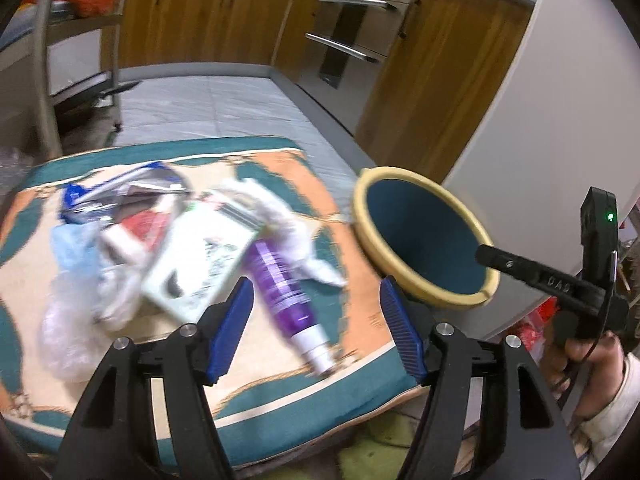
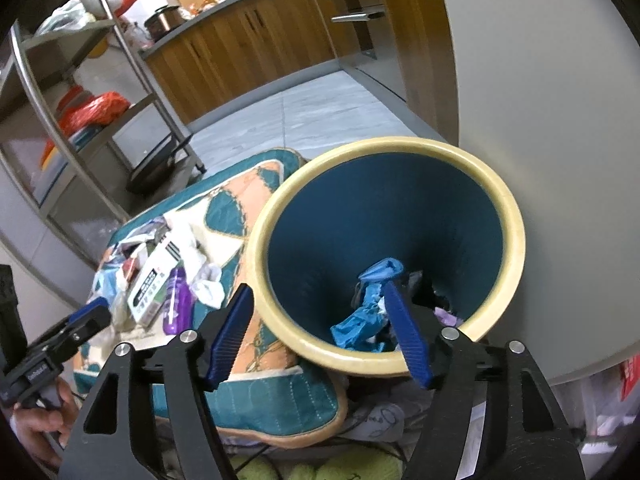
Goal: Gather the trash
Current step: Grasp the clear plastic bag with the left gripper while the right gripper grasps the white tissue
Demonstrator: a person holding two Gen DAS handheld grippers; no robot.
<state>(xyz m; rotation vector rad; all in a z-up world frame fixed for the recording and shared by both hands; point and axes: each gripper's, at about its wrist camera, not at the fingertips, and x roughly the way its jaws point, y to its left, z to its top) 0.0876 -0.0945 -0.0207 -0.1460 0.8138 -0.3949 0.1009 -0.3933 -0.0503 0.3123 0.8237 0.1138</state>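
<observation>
My right gripper (image 2: 320, 336) hangs over the bin (image 2: 516, 216), jaws wide, empty; blue bag (image 2: 362, 320) already inside. Left gripper (image 1: 316, 328) open, empty, over the pile: purple tube (image 1: 280, 280), box (image 1: 200, 256), wrappers left on the mat (image 1: 360, 292).

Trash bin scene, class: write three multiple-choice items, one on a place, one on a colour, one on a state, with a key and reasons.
1. Where does the purple bottle lie?
A. on the patterned cushion
B. in the bin
C. on the shelf

2. What colour is the bin's rim?
A. red
B. cream
C. black

3. How does the right claw stand?
A. shut on a bottle
B. shut, empty
C. open, empty

Key: 1 A, it lies among the litter on the cushion; 2 B, a cream ring around the blue inside; 3 C, its pads stand apart, gripping nothing.
</observation>
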